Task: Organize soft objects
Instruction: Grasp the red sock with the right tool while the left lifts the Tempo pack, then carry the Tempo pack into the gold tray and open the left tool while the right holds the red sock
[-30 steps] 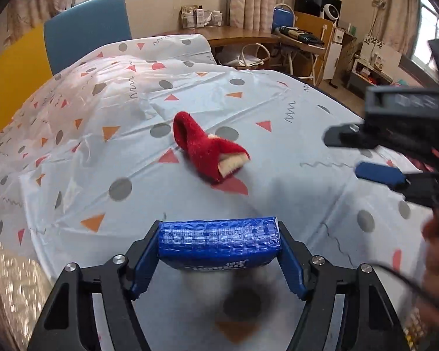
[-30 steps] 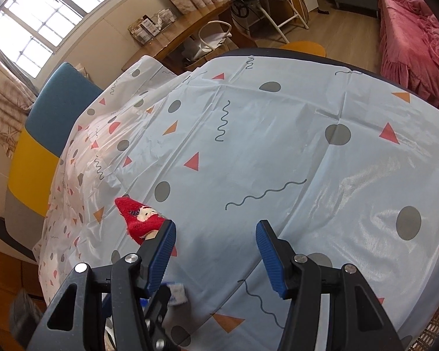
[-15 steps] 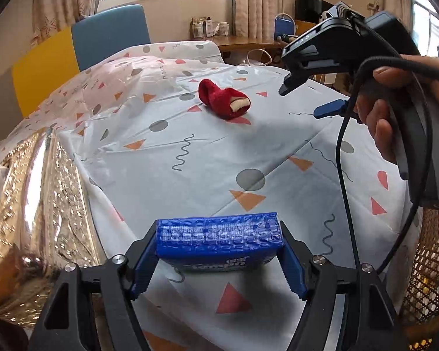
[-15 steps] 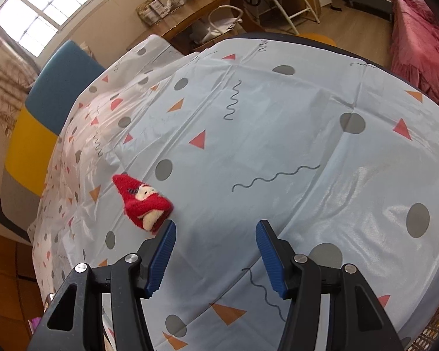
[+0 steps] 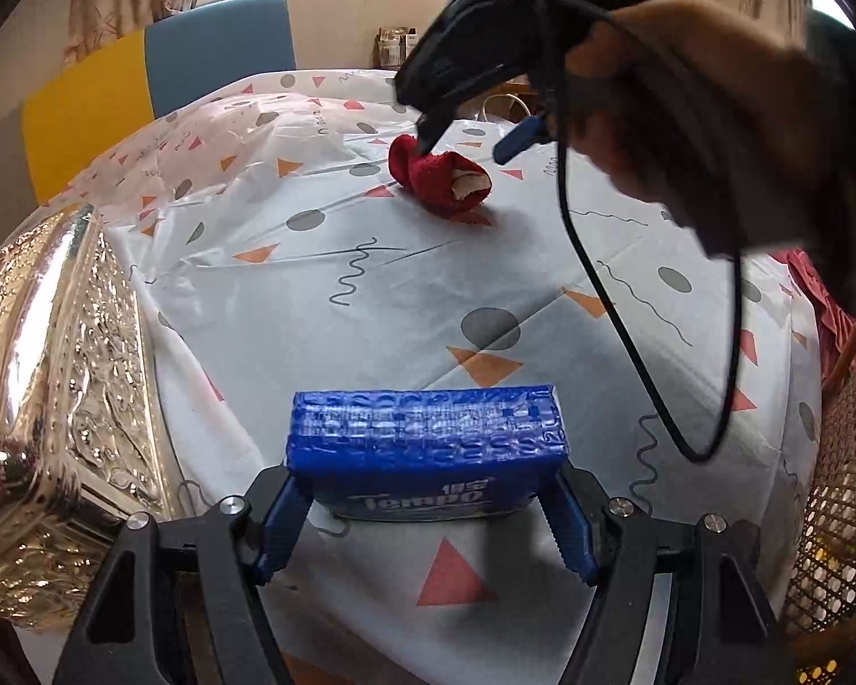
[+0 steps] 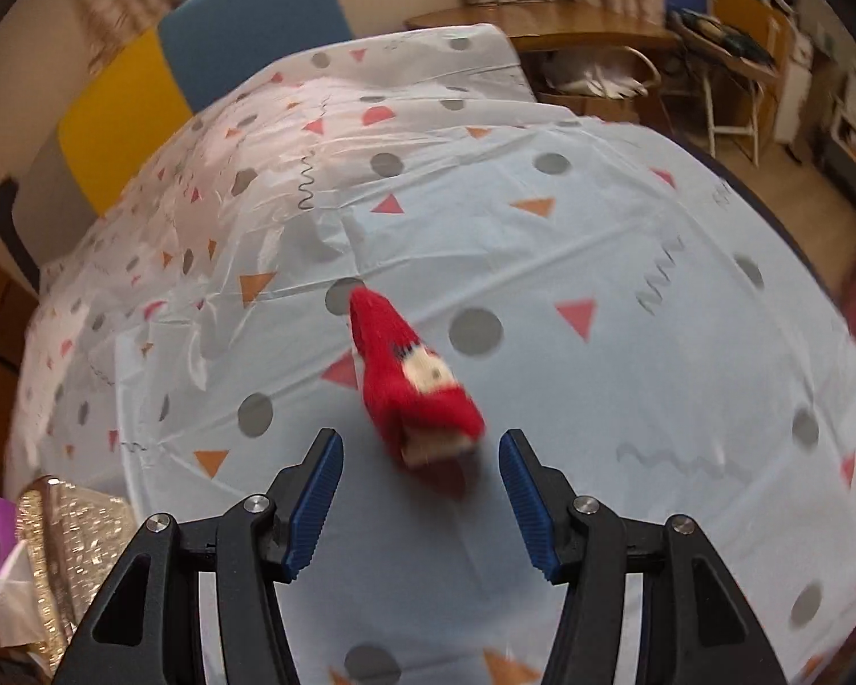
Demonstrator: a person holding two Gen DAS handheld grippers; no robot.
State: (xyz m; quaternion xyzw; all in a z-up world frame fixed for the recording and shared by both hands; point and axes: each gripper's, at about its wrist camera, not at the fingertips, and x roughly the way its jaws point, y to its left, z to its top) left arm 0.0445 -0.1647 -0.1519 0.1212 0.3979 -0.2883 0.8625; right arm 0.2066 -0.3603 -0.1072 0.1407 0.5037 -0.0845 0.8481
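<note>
Right tool (image 6: pixel 420 505) spread wide, nothing between the fingers, hovering just short of the red sock (image 6: pixel 414 394). Sock lies mid-counter on the patterned cloth (image 6: pixel 628 262), dead ahead of the right tool, long axis running away from it, cream opening nearest the fingertips, toe pointing to the far edge. Right is clearly nearer; looks like the next move is straight forward and down, fingers straddling the sock's width. Left tool (image 5: pixel 428 519) clenched on the blue tissue pack (image 5: pixel 425 445), held above the counter's near edge. Gold foil container (image 5: pixel 57 399) sits off the left edge; contents not visible here.
</note>
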